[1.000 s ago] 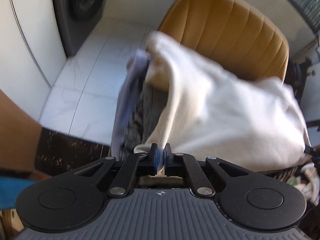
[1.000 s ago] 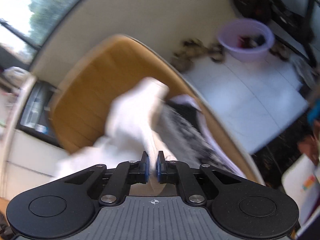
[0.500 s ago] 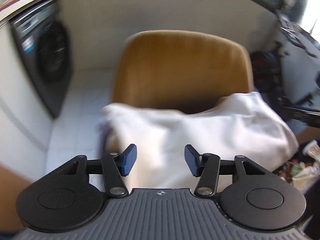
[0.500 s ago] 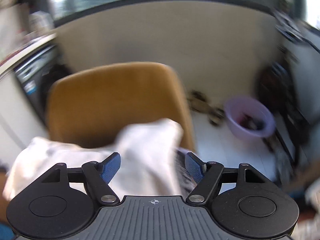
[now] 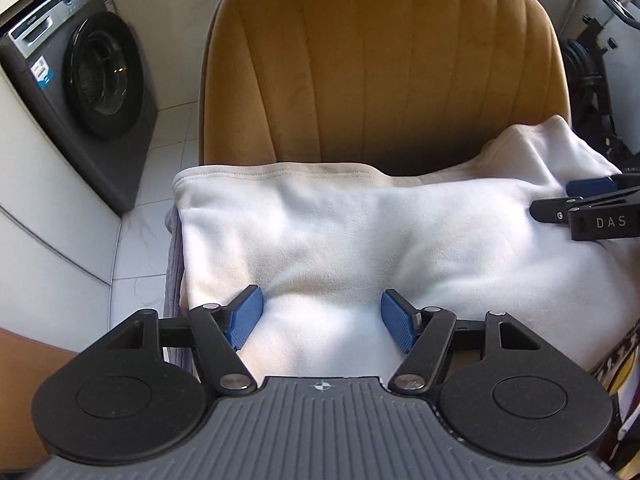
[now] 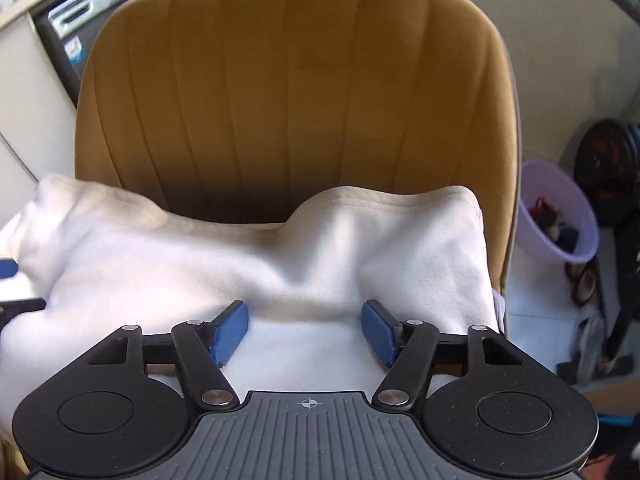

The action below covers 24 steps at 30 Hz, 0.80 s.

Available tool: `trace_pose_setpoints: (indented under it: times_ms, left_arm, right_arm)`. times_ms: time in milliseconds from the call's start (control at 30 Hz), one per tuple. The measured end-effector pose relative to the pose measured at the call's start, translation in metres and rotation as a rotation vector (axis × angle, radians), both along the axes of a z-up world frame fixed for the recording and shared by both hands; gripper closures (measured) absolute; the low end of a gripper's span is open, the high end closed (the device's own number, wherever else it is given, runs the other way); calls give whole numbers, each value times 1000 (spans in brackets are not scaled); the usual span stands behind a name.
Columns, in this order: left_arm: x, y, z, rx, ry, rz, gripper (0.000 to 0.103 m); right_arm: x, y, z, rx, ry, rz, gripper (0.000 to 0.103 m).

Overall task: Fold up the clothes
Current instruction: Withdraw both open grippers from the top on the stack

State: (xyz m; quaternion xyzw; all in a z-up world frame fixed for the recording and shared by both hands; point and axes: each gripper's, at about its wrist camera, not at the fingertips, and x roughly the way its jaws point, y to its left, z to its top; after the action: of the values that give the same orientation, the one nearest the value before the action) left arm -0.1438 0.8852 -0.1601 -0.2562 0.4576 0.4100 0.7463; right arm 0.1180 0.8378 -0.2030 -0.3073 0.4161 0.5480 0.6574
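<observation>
A folded white garment [image 5: 360,236] lies across the seat of a mustard-yellow chair [image 5: 380,60]; it also shows in the right wrist view [image 6: 248,264]. A grey-lilac garment [image 5: 173,276] peeks out under its left edge. My left gripper [image 5: 322,320] is open and empty, just above the garment's near left part. My right gripper [image 6: 304,330] is open and empty above the near right part; its fingers [image 5: 588,187] show at the right edge of the left wrist view. The left gripper's fingers [image 6: 8,270] show at the left edge of the right wrist view.
A dark washing machine [image 5: 84,80] stands at the left on a white tiled floor [image 5: 140,216]. A lilac plastic tub [image 6: 556,216] with small items sits on the floor to the chair's right, near black weight plates [image 6: 608,168]. The chair back [image 6: 288,92] rises behind the garment.
Both grippers were shut on the white garment a second ago. They let go, opened and drew back. The garment now lies flat on the chair seat.
</observation>
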Motion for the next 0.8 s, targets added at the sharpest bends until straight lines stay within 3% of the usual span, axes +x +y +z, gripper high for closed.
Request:
trace_pose_setpoints:
  times_ms: [167,233,300,367,500,567,667,767,800]
  left_arm:
    - [-10,-9,32,9,-22,51,33]
    - [-11,-26,46,25,-50,49,26]
    - [-13,-43,58,39,-81,29,18]
    - [-10,-52,51,29,-82,11,12]
    - [-11,-49,2,-57,-59,44,5]
    - [-7,-56,-8,-26,-25,25,3]
    - [-3,-60,-8,-15,14,12,2]
    - [-6,-57,-5,-26,3,22,1]
    - [-6,-57,-5,-24,5,21,0]
  right_arm:
    - [-4,-23,8,26,-10,-24,40]
    - [-8,-36,12,39,-25,-28,23]
    - [-12,-50,15,52,-40,-32,20]
    - [-15,-63,18,65,-54,-37,20]
    - [-23,-90,24,91,-84,-45,18]
    - [-28,-97,23,101,-111,-41,16]
    - [-39,-90,13,98,-173,-21,15]
    - [-36,-90,11,93,-165,-34,13]
    - [-36,-90,11,90,-168,-35,9]
